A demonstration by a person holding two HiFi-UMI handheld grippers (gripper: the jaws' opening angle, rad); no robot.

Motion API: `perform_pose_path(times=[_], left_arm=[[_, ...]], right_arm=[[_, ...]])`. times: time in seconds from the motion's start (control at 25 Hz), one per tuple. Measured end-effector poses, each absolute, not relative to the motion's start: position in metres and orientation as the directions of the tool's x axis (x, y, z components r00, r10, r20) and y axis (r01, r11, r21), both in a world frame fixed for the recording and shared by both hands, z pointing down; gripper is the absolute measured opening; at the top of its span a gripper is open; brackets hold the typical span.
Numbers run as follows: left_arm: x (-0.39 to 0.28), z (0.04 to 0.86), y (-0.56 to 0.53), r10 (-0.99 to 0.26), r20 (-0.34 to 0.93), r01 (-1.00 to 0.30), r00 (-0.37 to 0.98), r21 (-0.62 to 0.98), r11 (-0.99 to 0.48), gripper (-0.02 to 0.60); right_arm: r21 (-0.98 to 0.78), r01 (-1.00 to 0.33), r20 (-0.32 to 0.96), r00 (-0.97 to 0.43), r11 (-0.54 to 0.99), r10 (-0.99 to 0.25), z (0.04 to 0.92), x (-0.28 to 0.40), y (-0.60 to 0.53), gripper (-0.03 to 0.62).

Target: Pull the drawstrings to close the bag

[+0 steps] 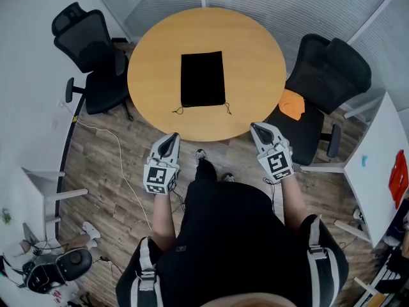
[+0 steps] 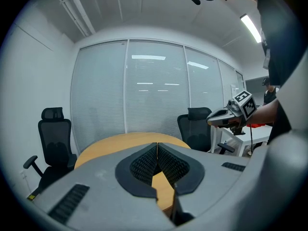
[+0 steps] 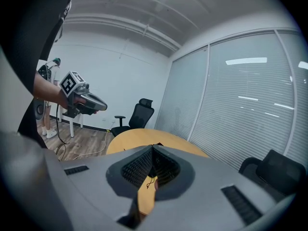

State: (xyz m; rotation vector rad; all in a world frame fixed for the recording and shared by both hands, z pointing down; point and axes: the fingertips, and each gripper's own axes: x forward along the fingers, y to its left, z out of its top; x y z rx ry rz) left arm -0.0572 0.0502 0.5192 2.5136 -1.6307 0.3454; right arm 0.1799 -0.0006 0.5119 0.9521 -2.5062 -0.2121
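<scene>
the black bag (image 1: 203,78) lies flat mid-desk (image 1: 255,50), long axis running near to far, drawstrings (image 1: 178,110) trailing from its near edge. the left hand-held gripper (image 1: 172,136) and right hand-held gripper (image 1: 254,127), both clenched on nothing, hover short of the near rim, each about equally near its own string.

You stand on a grey-brown wood-plank floor (image 1: 108,178) facing a round light-wood table (image 1: 255,62). One black mesh office chair (image 1: 89,50) sits at its left and another black high-backed chair (image 1: 329,75) at its right. Glass partition walls with white blinds (image 2: 154,90) run behind, under a ceiling strip light (image 2: 250,27).
</scene>
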Motion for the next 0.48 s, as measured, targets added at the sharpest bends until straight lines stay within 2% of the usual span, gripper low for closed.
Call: perform_pose_path(times=[0.48], left_arm=[[-0.08, 0.53, 0.012, -0.859, 0.294, -0.896, 0.419, -0.017, -0.443, 0.017]], right_arm=[[0.291, -0.604, 0.392, -0.632, 0.742, -0.668, 0.524, 0.16, -0.034, 0.057]])
